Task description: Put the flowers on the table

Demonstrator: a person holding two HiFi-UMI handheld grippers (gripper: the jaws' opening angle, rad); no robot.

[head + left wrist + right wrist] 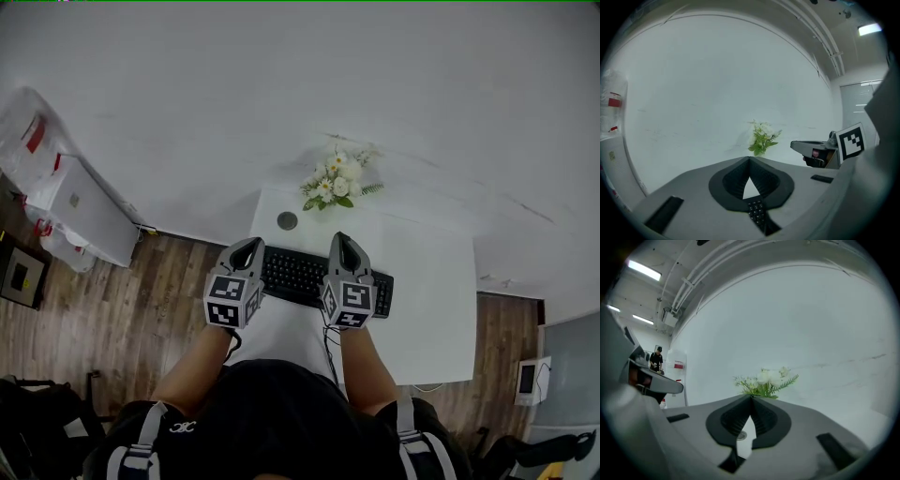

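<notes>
Seen from above, a person holds the left gripper (251, 246) and the right gripper (341, 242) side by side over a black computer keyboard (300, 274) that lies on a white rectangular counter (431, 300). Both grippers are clenched. In each gripper view the two dark ribbed pads meet at their tips with nothing between them, and only counter and keys show through the gap beneath. The small bunch of white flowers with green leaves and fern sprigs (336, 180) sits ahead of both grippers, beyond the keyboard. It is at the far edge of the counter, right against the plain white wall (281, 94), and is a little nearer the right gripper's line than the left's. Neither gripper touches the bunch, and both are well apart from it. The empty, closed jaws and the flowers resting on the counter suggest the placing is done and the hands are simply held clear. A flat round grey disc (287, 220) lies on the counter between the left gripper and the flowers, probably a cable opening. Far off to the left gripper's side, on the brown wooden floor (122, 309), stands a white box wrapped in clear plastic (37, 141) with a red label too small to read. The only clear print is the black-and-white square markers on each gripper's cube (230, 302), which carry patterns and no words. The key legends are illegible.
</notes>
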